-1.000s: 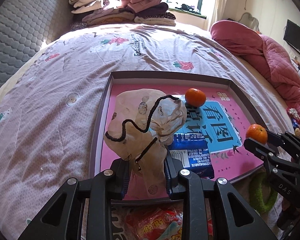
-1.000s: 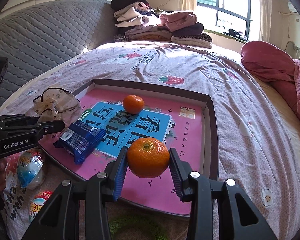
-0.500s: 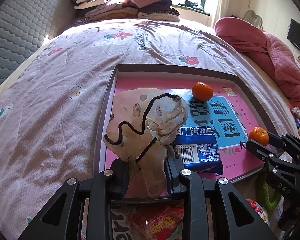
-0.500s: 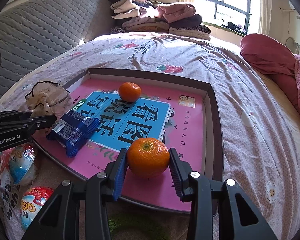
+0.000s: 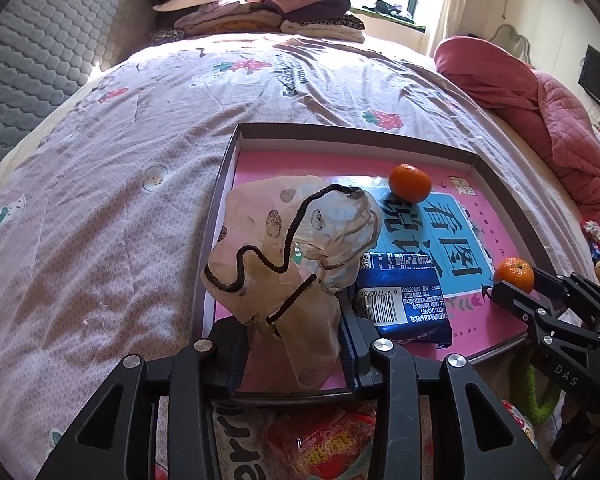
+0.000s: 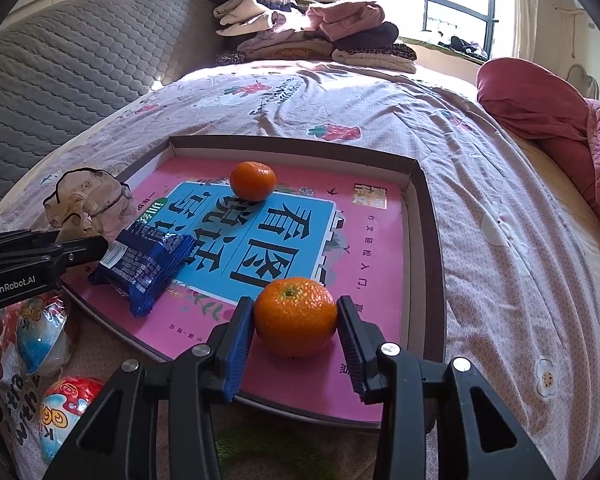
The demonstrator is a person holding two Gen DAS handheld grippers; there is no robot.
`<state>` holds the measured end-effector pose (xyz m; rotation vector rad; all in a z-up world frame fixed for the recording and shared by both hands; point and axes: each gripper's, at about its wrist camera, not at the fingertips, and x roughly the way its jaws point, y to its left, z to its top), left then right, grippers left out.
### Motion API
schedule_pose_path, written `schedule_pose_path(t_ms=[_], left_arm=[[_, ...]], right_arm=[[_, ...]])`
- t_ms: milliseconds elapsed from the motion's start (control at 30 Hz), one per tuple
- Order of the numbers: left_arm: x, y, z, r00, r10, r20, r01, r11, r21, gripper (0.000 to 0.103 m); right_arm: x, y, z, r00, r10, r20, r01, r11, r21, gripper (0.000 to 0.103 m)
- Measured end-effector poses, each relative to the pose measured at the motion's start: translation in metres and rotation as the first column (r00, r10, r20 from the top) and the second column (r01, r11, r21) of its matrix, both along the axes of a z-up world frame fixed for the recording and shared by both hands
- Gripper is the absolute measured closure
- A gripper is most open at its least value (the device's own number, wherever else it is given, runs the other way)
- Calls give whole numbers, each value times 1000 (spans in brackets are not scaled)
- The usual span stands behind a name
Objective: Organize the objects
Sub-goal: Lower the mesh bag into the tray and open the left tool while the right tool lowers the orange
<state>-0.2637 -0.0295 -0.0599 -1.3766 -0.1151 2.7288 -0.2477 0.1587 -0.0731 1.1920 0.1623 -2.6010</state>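
Left wrist view: the left gripper [image 5: 296,344] is opening its jaws, with the beige spotted pouch [image 5: 284,256] still standing between the blue pads, its black cord looping over the top. I cannot tell for sure whether the pads are still pressing on the fabric; a gap seems to be showing on the left side. The pouch is sitting at the near left corner of the shallow box [image 5: 220,184], over the pink book cover [image 5: 260,160] lining it. Just to its right a blue snack packet [image 5: 404,300] is lying flat on that cover, and a loose tangerine [image 5: 410,183] is resting farther back.

Right wrist view: the right gripper [image 6: 296,332] is clamping a second tangerine [image 6: 295,314] between its pads, low over the near edge of the box, possibly touching the cover. Around the box the floral bedsheet [image 6: 500,240] is spreading out, with folded clothes [image 6: 308,36] piled at the far end.
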Motion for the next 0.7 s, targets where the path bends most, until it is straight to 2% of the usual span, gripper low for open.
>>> schedule_pose_path(t_ms=[67, 133, 333, 400, 700], left_arm=[[0, 0, 1, 1000, -2, -5, 2, 1000, -3, 59], [0, 0, 2, 1000, 1, -11, -1, 1000, -8, 50], [0, 1, 3, 1000, 5, -18, -5, 1000, -18, 46], [1, 0, 5, 1000, 11, -28, -12, 1000, -18, 38], [7, -7, 24, 995, 36, -94, -35, 999, 5, 29]], right_arm=[[0, 0, 0, 1000, -1, 0, 1, 1000, 2, 61], [0, 0, 0, 1000, -1, 2, 1, 1000, 2, 61], [0, 1, 1, 1000, -11, 1, 11, 1000, 12, 56], [1, 1, 1, 1000, -12, -2, 12, 1000, 14, 56], [2, 2, 8, 1000, -15, -25, 15, 1000, 11, 52]])
